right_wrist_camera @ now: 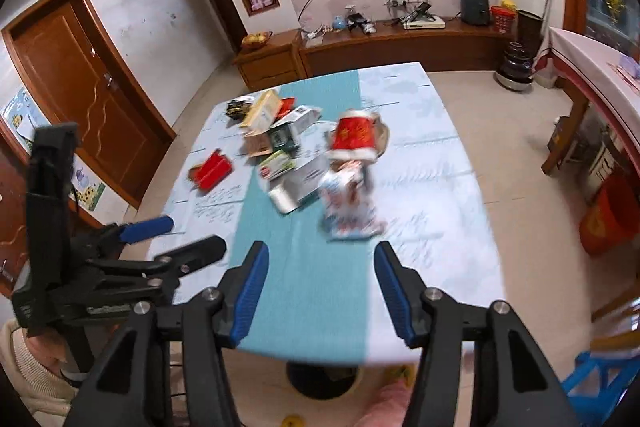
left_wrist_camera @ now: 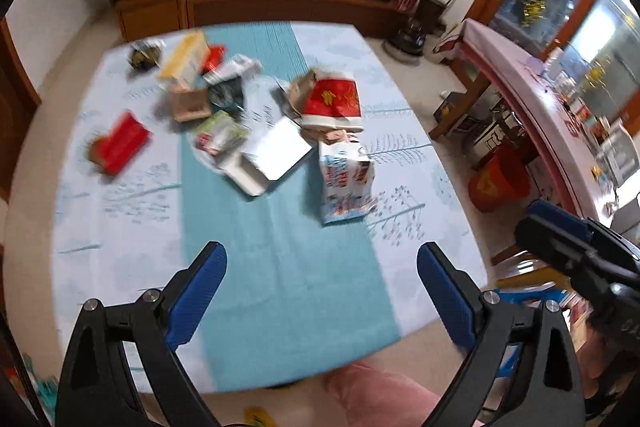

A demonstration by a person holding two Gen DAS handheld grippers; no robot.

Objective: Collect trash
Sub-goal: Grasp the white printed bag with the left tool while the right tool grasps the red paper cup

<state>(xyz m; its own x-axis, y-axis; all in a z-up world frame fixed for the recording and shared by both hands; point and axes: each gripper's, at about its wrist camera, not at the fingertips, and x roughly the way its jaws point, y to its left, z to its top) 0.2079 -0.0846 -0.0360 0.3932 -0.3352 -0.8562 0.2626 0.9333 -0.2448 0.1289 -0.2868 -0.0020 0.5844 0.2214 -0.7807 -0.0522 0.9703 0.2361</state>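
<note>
Trash lies scattered on the table (left_wrist_camera: 280,267) with a teal and pale blue cloth. A white and blue carton (left_wrist_camera: 346,179) stands nearest; it also shows in the right wrist view (right_wrist_camera: 348,203). Behind it are a red and white bag (left_wrist_camera: 334,101), a white box (left_wrist_camera: 268,157), a red box (left_wrist_camera: 120,143) and several other cartons. My left gripper (left_wrist_camera: 322,259) is open and empty above the near table edge. My right gripper (right_wrist_camera: 320,259) is open and empty, short of the carton. The left gripper shows at the left of the right wrist view (right_wrist_camera: 180,239).
A red bucket (left_wrist_camera: 498,183) stands on the floor to the right of the table, next to a long side table (left_wrist_camera: 532,95). A wooden TV cabinet (right_wrist_camera: 400,47) runs along the far wall. A wooden door (right_wrist_camera: 80,75) is at left.
</note>
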